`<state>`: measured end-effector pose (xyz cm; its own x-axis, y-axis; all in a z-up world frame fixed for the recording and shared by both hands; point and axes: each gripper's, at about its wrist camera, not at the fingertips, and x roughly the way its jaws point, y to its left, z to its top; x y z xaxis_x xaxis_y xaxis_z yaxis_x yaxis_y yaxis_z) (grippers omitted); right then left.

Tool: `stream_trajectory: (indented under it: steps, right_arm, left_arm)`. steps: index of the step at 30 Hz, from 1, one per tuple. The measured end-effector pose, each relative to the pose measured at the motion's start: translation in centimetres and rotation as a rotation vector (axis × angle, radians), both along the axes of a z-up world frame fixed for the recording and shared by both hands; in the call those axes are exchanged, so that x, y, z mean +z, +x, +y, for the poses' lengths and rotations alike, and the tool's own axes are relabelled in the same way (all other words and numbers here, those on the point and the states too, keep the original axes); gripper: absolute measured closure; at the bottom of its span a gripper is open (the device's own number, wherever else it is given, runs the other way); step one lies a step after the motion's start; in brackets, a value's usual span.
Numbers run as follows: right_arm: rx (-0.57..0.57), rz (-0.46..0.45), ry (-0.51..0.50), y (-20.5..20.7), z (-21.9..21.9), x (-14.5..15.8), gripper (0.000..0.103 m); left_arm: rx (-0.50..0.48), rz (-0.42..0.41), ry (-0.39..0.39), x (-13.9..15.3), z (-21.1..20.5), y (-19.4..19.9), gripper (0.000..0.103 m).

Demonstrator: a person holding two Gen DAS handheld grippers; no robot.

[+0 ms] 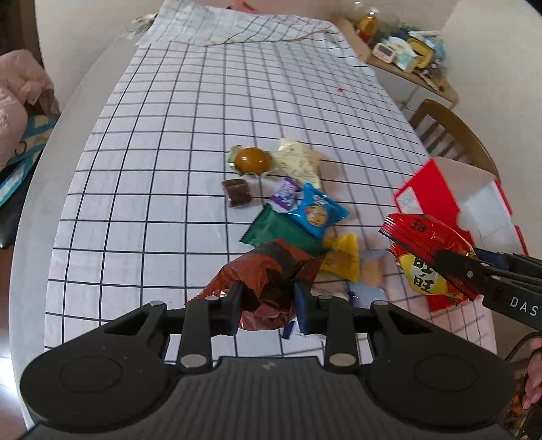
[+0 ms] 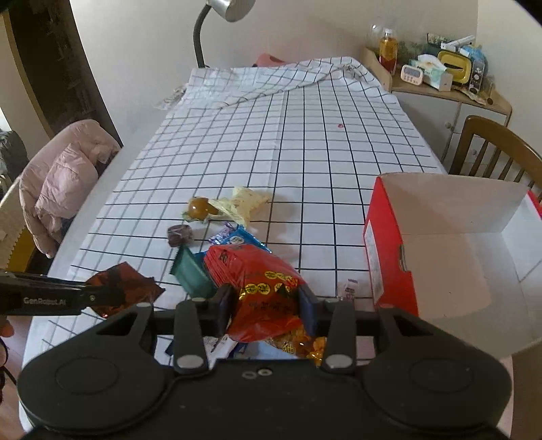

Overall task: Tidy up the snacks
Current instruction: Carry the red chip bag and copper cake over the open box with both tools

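Observation:
My left gripper [image 1: 269, 298] is shut on a crinkled brown-red snack bag [image 1: 267, 270], held just above the checked tablecloth; it also shows in the right wrist view [image 2: 125, 287]. My right gripper [image 2: 266, 304] is shut on a red and yellow snack bag [image 2: 261, 287], seen from the left wrist view [image 1: 426, 250] lifted beside the open red box [image 2: 389, 250]. Loose snacks lie mid-table: a green pack [image 1: 281, 230], a blue biscuit pack [image 1: 316, 210], a yellow pack [image 1: 342, 257], a purple sweet [image 1: 287, 193], a dark brown bar [image 1: 238, 193], a round amber-coloured snack [image 1: 252, 159] and a pale wrapper [image 1: 299, 162].
The red box has a white, empty inside [image 2: 474, 270] and stands at the table's right edge. A wooden chair [image 2: 491, 152] is behind it. A cluttered sideboard [image 2: 440, 78] stands at the far right. A pink jacket [image 2: 64, 182] hangs on a chair at left. A lamp [image 2: 223, 10] is at the far end.

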<state>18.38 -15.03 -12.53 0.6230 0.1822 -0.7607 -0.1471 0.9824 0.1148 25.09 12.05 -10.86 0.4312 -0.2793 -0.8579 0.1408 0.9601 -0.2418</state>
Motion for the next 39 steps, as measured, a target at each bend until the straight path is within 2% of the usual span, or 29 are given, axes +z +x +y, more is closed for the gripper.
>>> stream_trajectory:
  steps: [12,21,27,35,39]
  right_arm:
    - [-0.017,-0.071,0.026,-3.8,-2.2,4.6,0.063]
    - [-0.015,-0.106,0.009,-3.8,-7.3,6.9,0.063]
    - [-0.029,-0.113,0.001,-2.9,-12.2,7.2,0.063]
    - [-0.065,-0.098,-0.008,-1.3,-18.9,6.1,0.063]
    - [-0.091,-0.066,-0.025,-0.1,-21.5,4.3,0.063]
  left_arm:
    - [-0.096,-0.065,-0.022,5.0,-3.3,-2.2,0.077]
    - [-0.138,-0.108,-0.042,8.2,-9.6,-1.9,0.077]
    - [-0.159,-0.12,-0.052,9.4,-15.2,-1.1,0.077]
    - [-0.205,-0.144,-0.051,10.4,-23.2,-0.1,0.08]
    - [-0.211,-0.119,-0.016,8.8,-26.8,1.0,0.08]
